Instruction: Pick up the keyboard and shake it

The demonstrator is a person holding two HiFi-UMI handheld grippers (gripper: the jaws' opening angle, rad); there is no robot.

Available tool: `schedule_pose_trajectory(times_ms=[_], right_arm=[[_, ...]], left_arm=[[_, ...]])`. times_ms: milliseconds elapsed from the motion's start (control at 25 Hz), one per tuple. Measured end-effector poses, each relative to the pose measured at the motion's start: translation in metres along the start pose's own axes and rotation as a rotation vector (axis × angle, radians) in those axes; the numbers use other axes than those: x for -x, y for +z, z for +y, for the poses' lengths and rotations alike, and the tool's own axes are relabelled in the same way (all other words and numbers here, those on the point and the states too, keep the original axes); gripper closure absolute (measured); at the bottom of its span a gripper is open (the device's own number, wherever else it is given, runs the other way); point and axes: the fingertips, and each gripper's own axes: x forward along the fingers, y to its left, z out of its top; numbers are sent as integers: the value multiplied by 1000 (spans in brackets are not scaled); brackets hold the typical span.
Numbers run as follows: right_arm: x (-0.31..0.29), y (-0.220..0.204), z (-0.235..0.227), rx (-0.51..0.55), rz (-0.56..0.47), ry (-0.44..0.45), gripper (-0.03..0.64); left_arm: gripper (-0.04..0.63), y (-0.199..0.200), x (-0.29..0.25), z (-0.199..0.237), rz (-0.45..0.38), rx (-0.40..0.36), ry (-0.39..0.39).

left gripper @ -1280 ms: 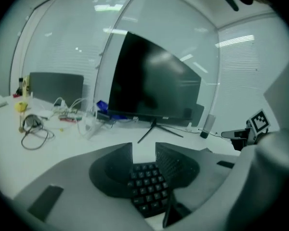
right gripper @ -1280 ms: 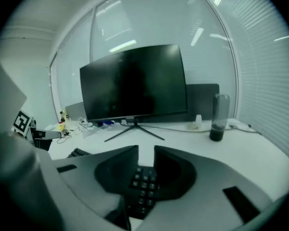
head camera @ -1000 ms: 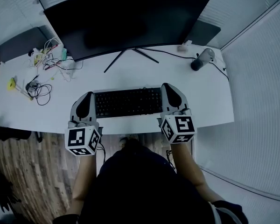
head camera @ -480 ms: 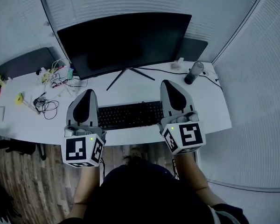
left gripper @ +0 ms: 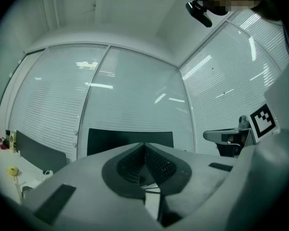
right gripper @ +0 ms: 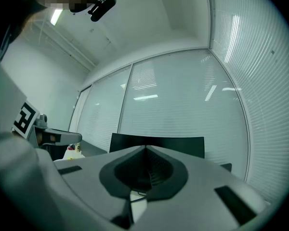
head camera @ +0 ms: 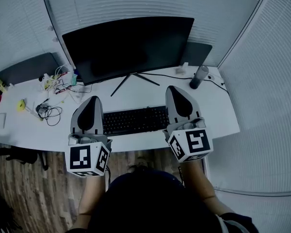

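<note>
The keyboard (head camera: 135,121) lies on the white desk (head camera: 150,89) near its front edge, running left to right between the two claws. Its ends sit right against their inner sides. I cannot tell whether it rests on the desk or is raised a little off it.

The left gripper (left gripper: 144,146) has its jaws pressed together tip to tip, with nothing between the pads. Only a sliver of desk and a thin cable show through the gap lower down. The right gripper (right gripper: 145,149) is the same: its jaws meet at the tip and hold nothing. Each claw points away from the person toward the monitor (head camera: 128,45), one at each short end of the keyboard. The left marker cube (head camera: 88,158) and the right marker cube (head camera: 190,144) hang past the desk edge, over the wooden floor (head camera: 34,188).

The monitor stands on thin splayed legs behind the keyboard. A dark cylinder (head camera: 200,76) is at the back right of the desk, with a cord running from it. A tangle of cables (head camera: 51,113) and a small yellow object (head camera: 22,104) lie on the left part. Blinds (head camera: 262,81) cover the windows around the corner.
</note>
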Motion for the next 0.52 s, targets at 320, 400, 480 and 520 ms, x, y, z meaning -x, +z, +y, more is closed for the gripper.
schedule_pose_trajectory(times_ms=[320,400,480,520], right_arm=[[14,7,11,-5,-7,-23,591],[17,6,15,-6,-5,-30,591],[20,5,19,-8,-3,-36,591],[22,4,21,-9,-3,-38,591]], left_arm=[[571,4,14,0,-9,10,-19],[571,3,17,1,-7,10,-25],[571,2,21,2,-3,11,-28],[571,1,24,2,-2,12,-30]])
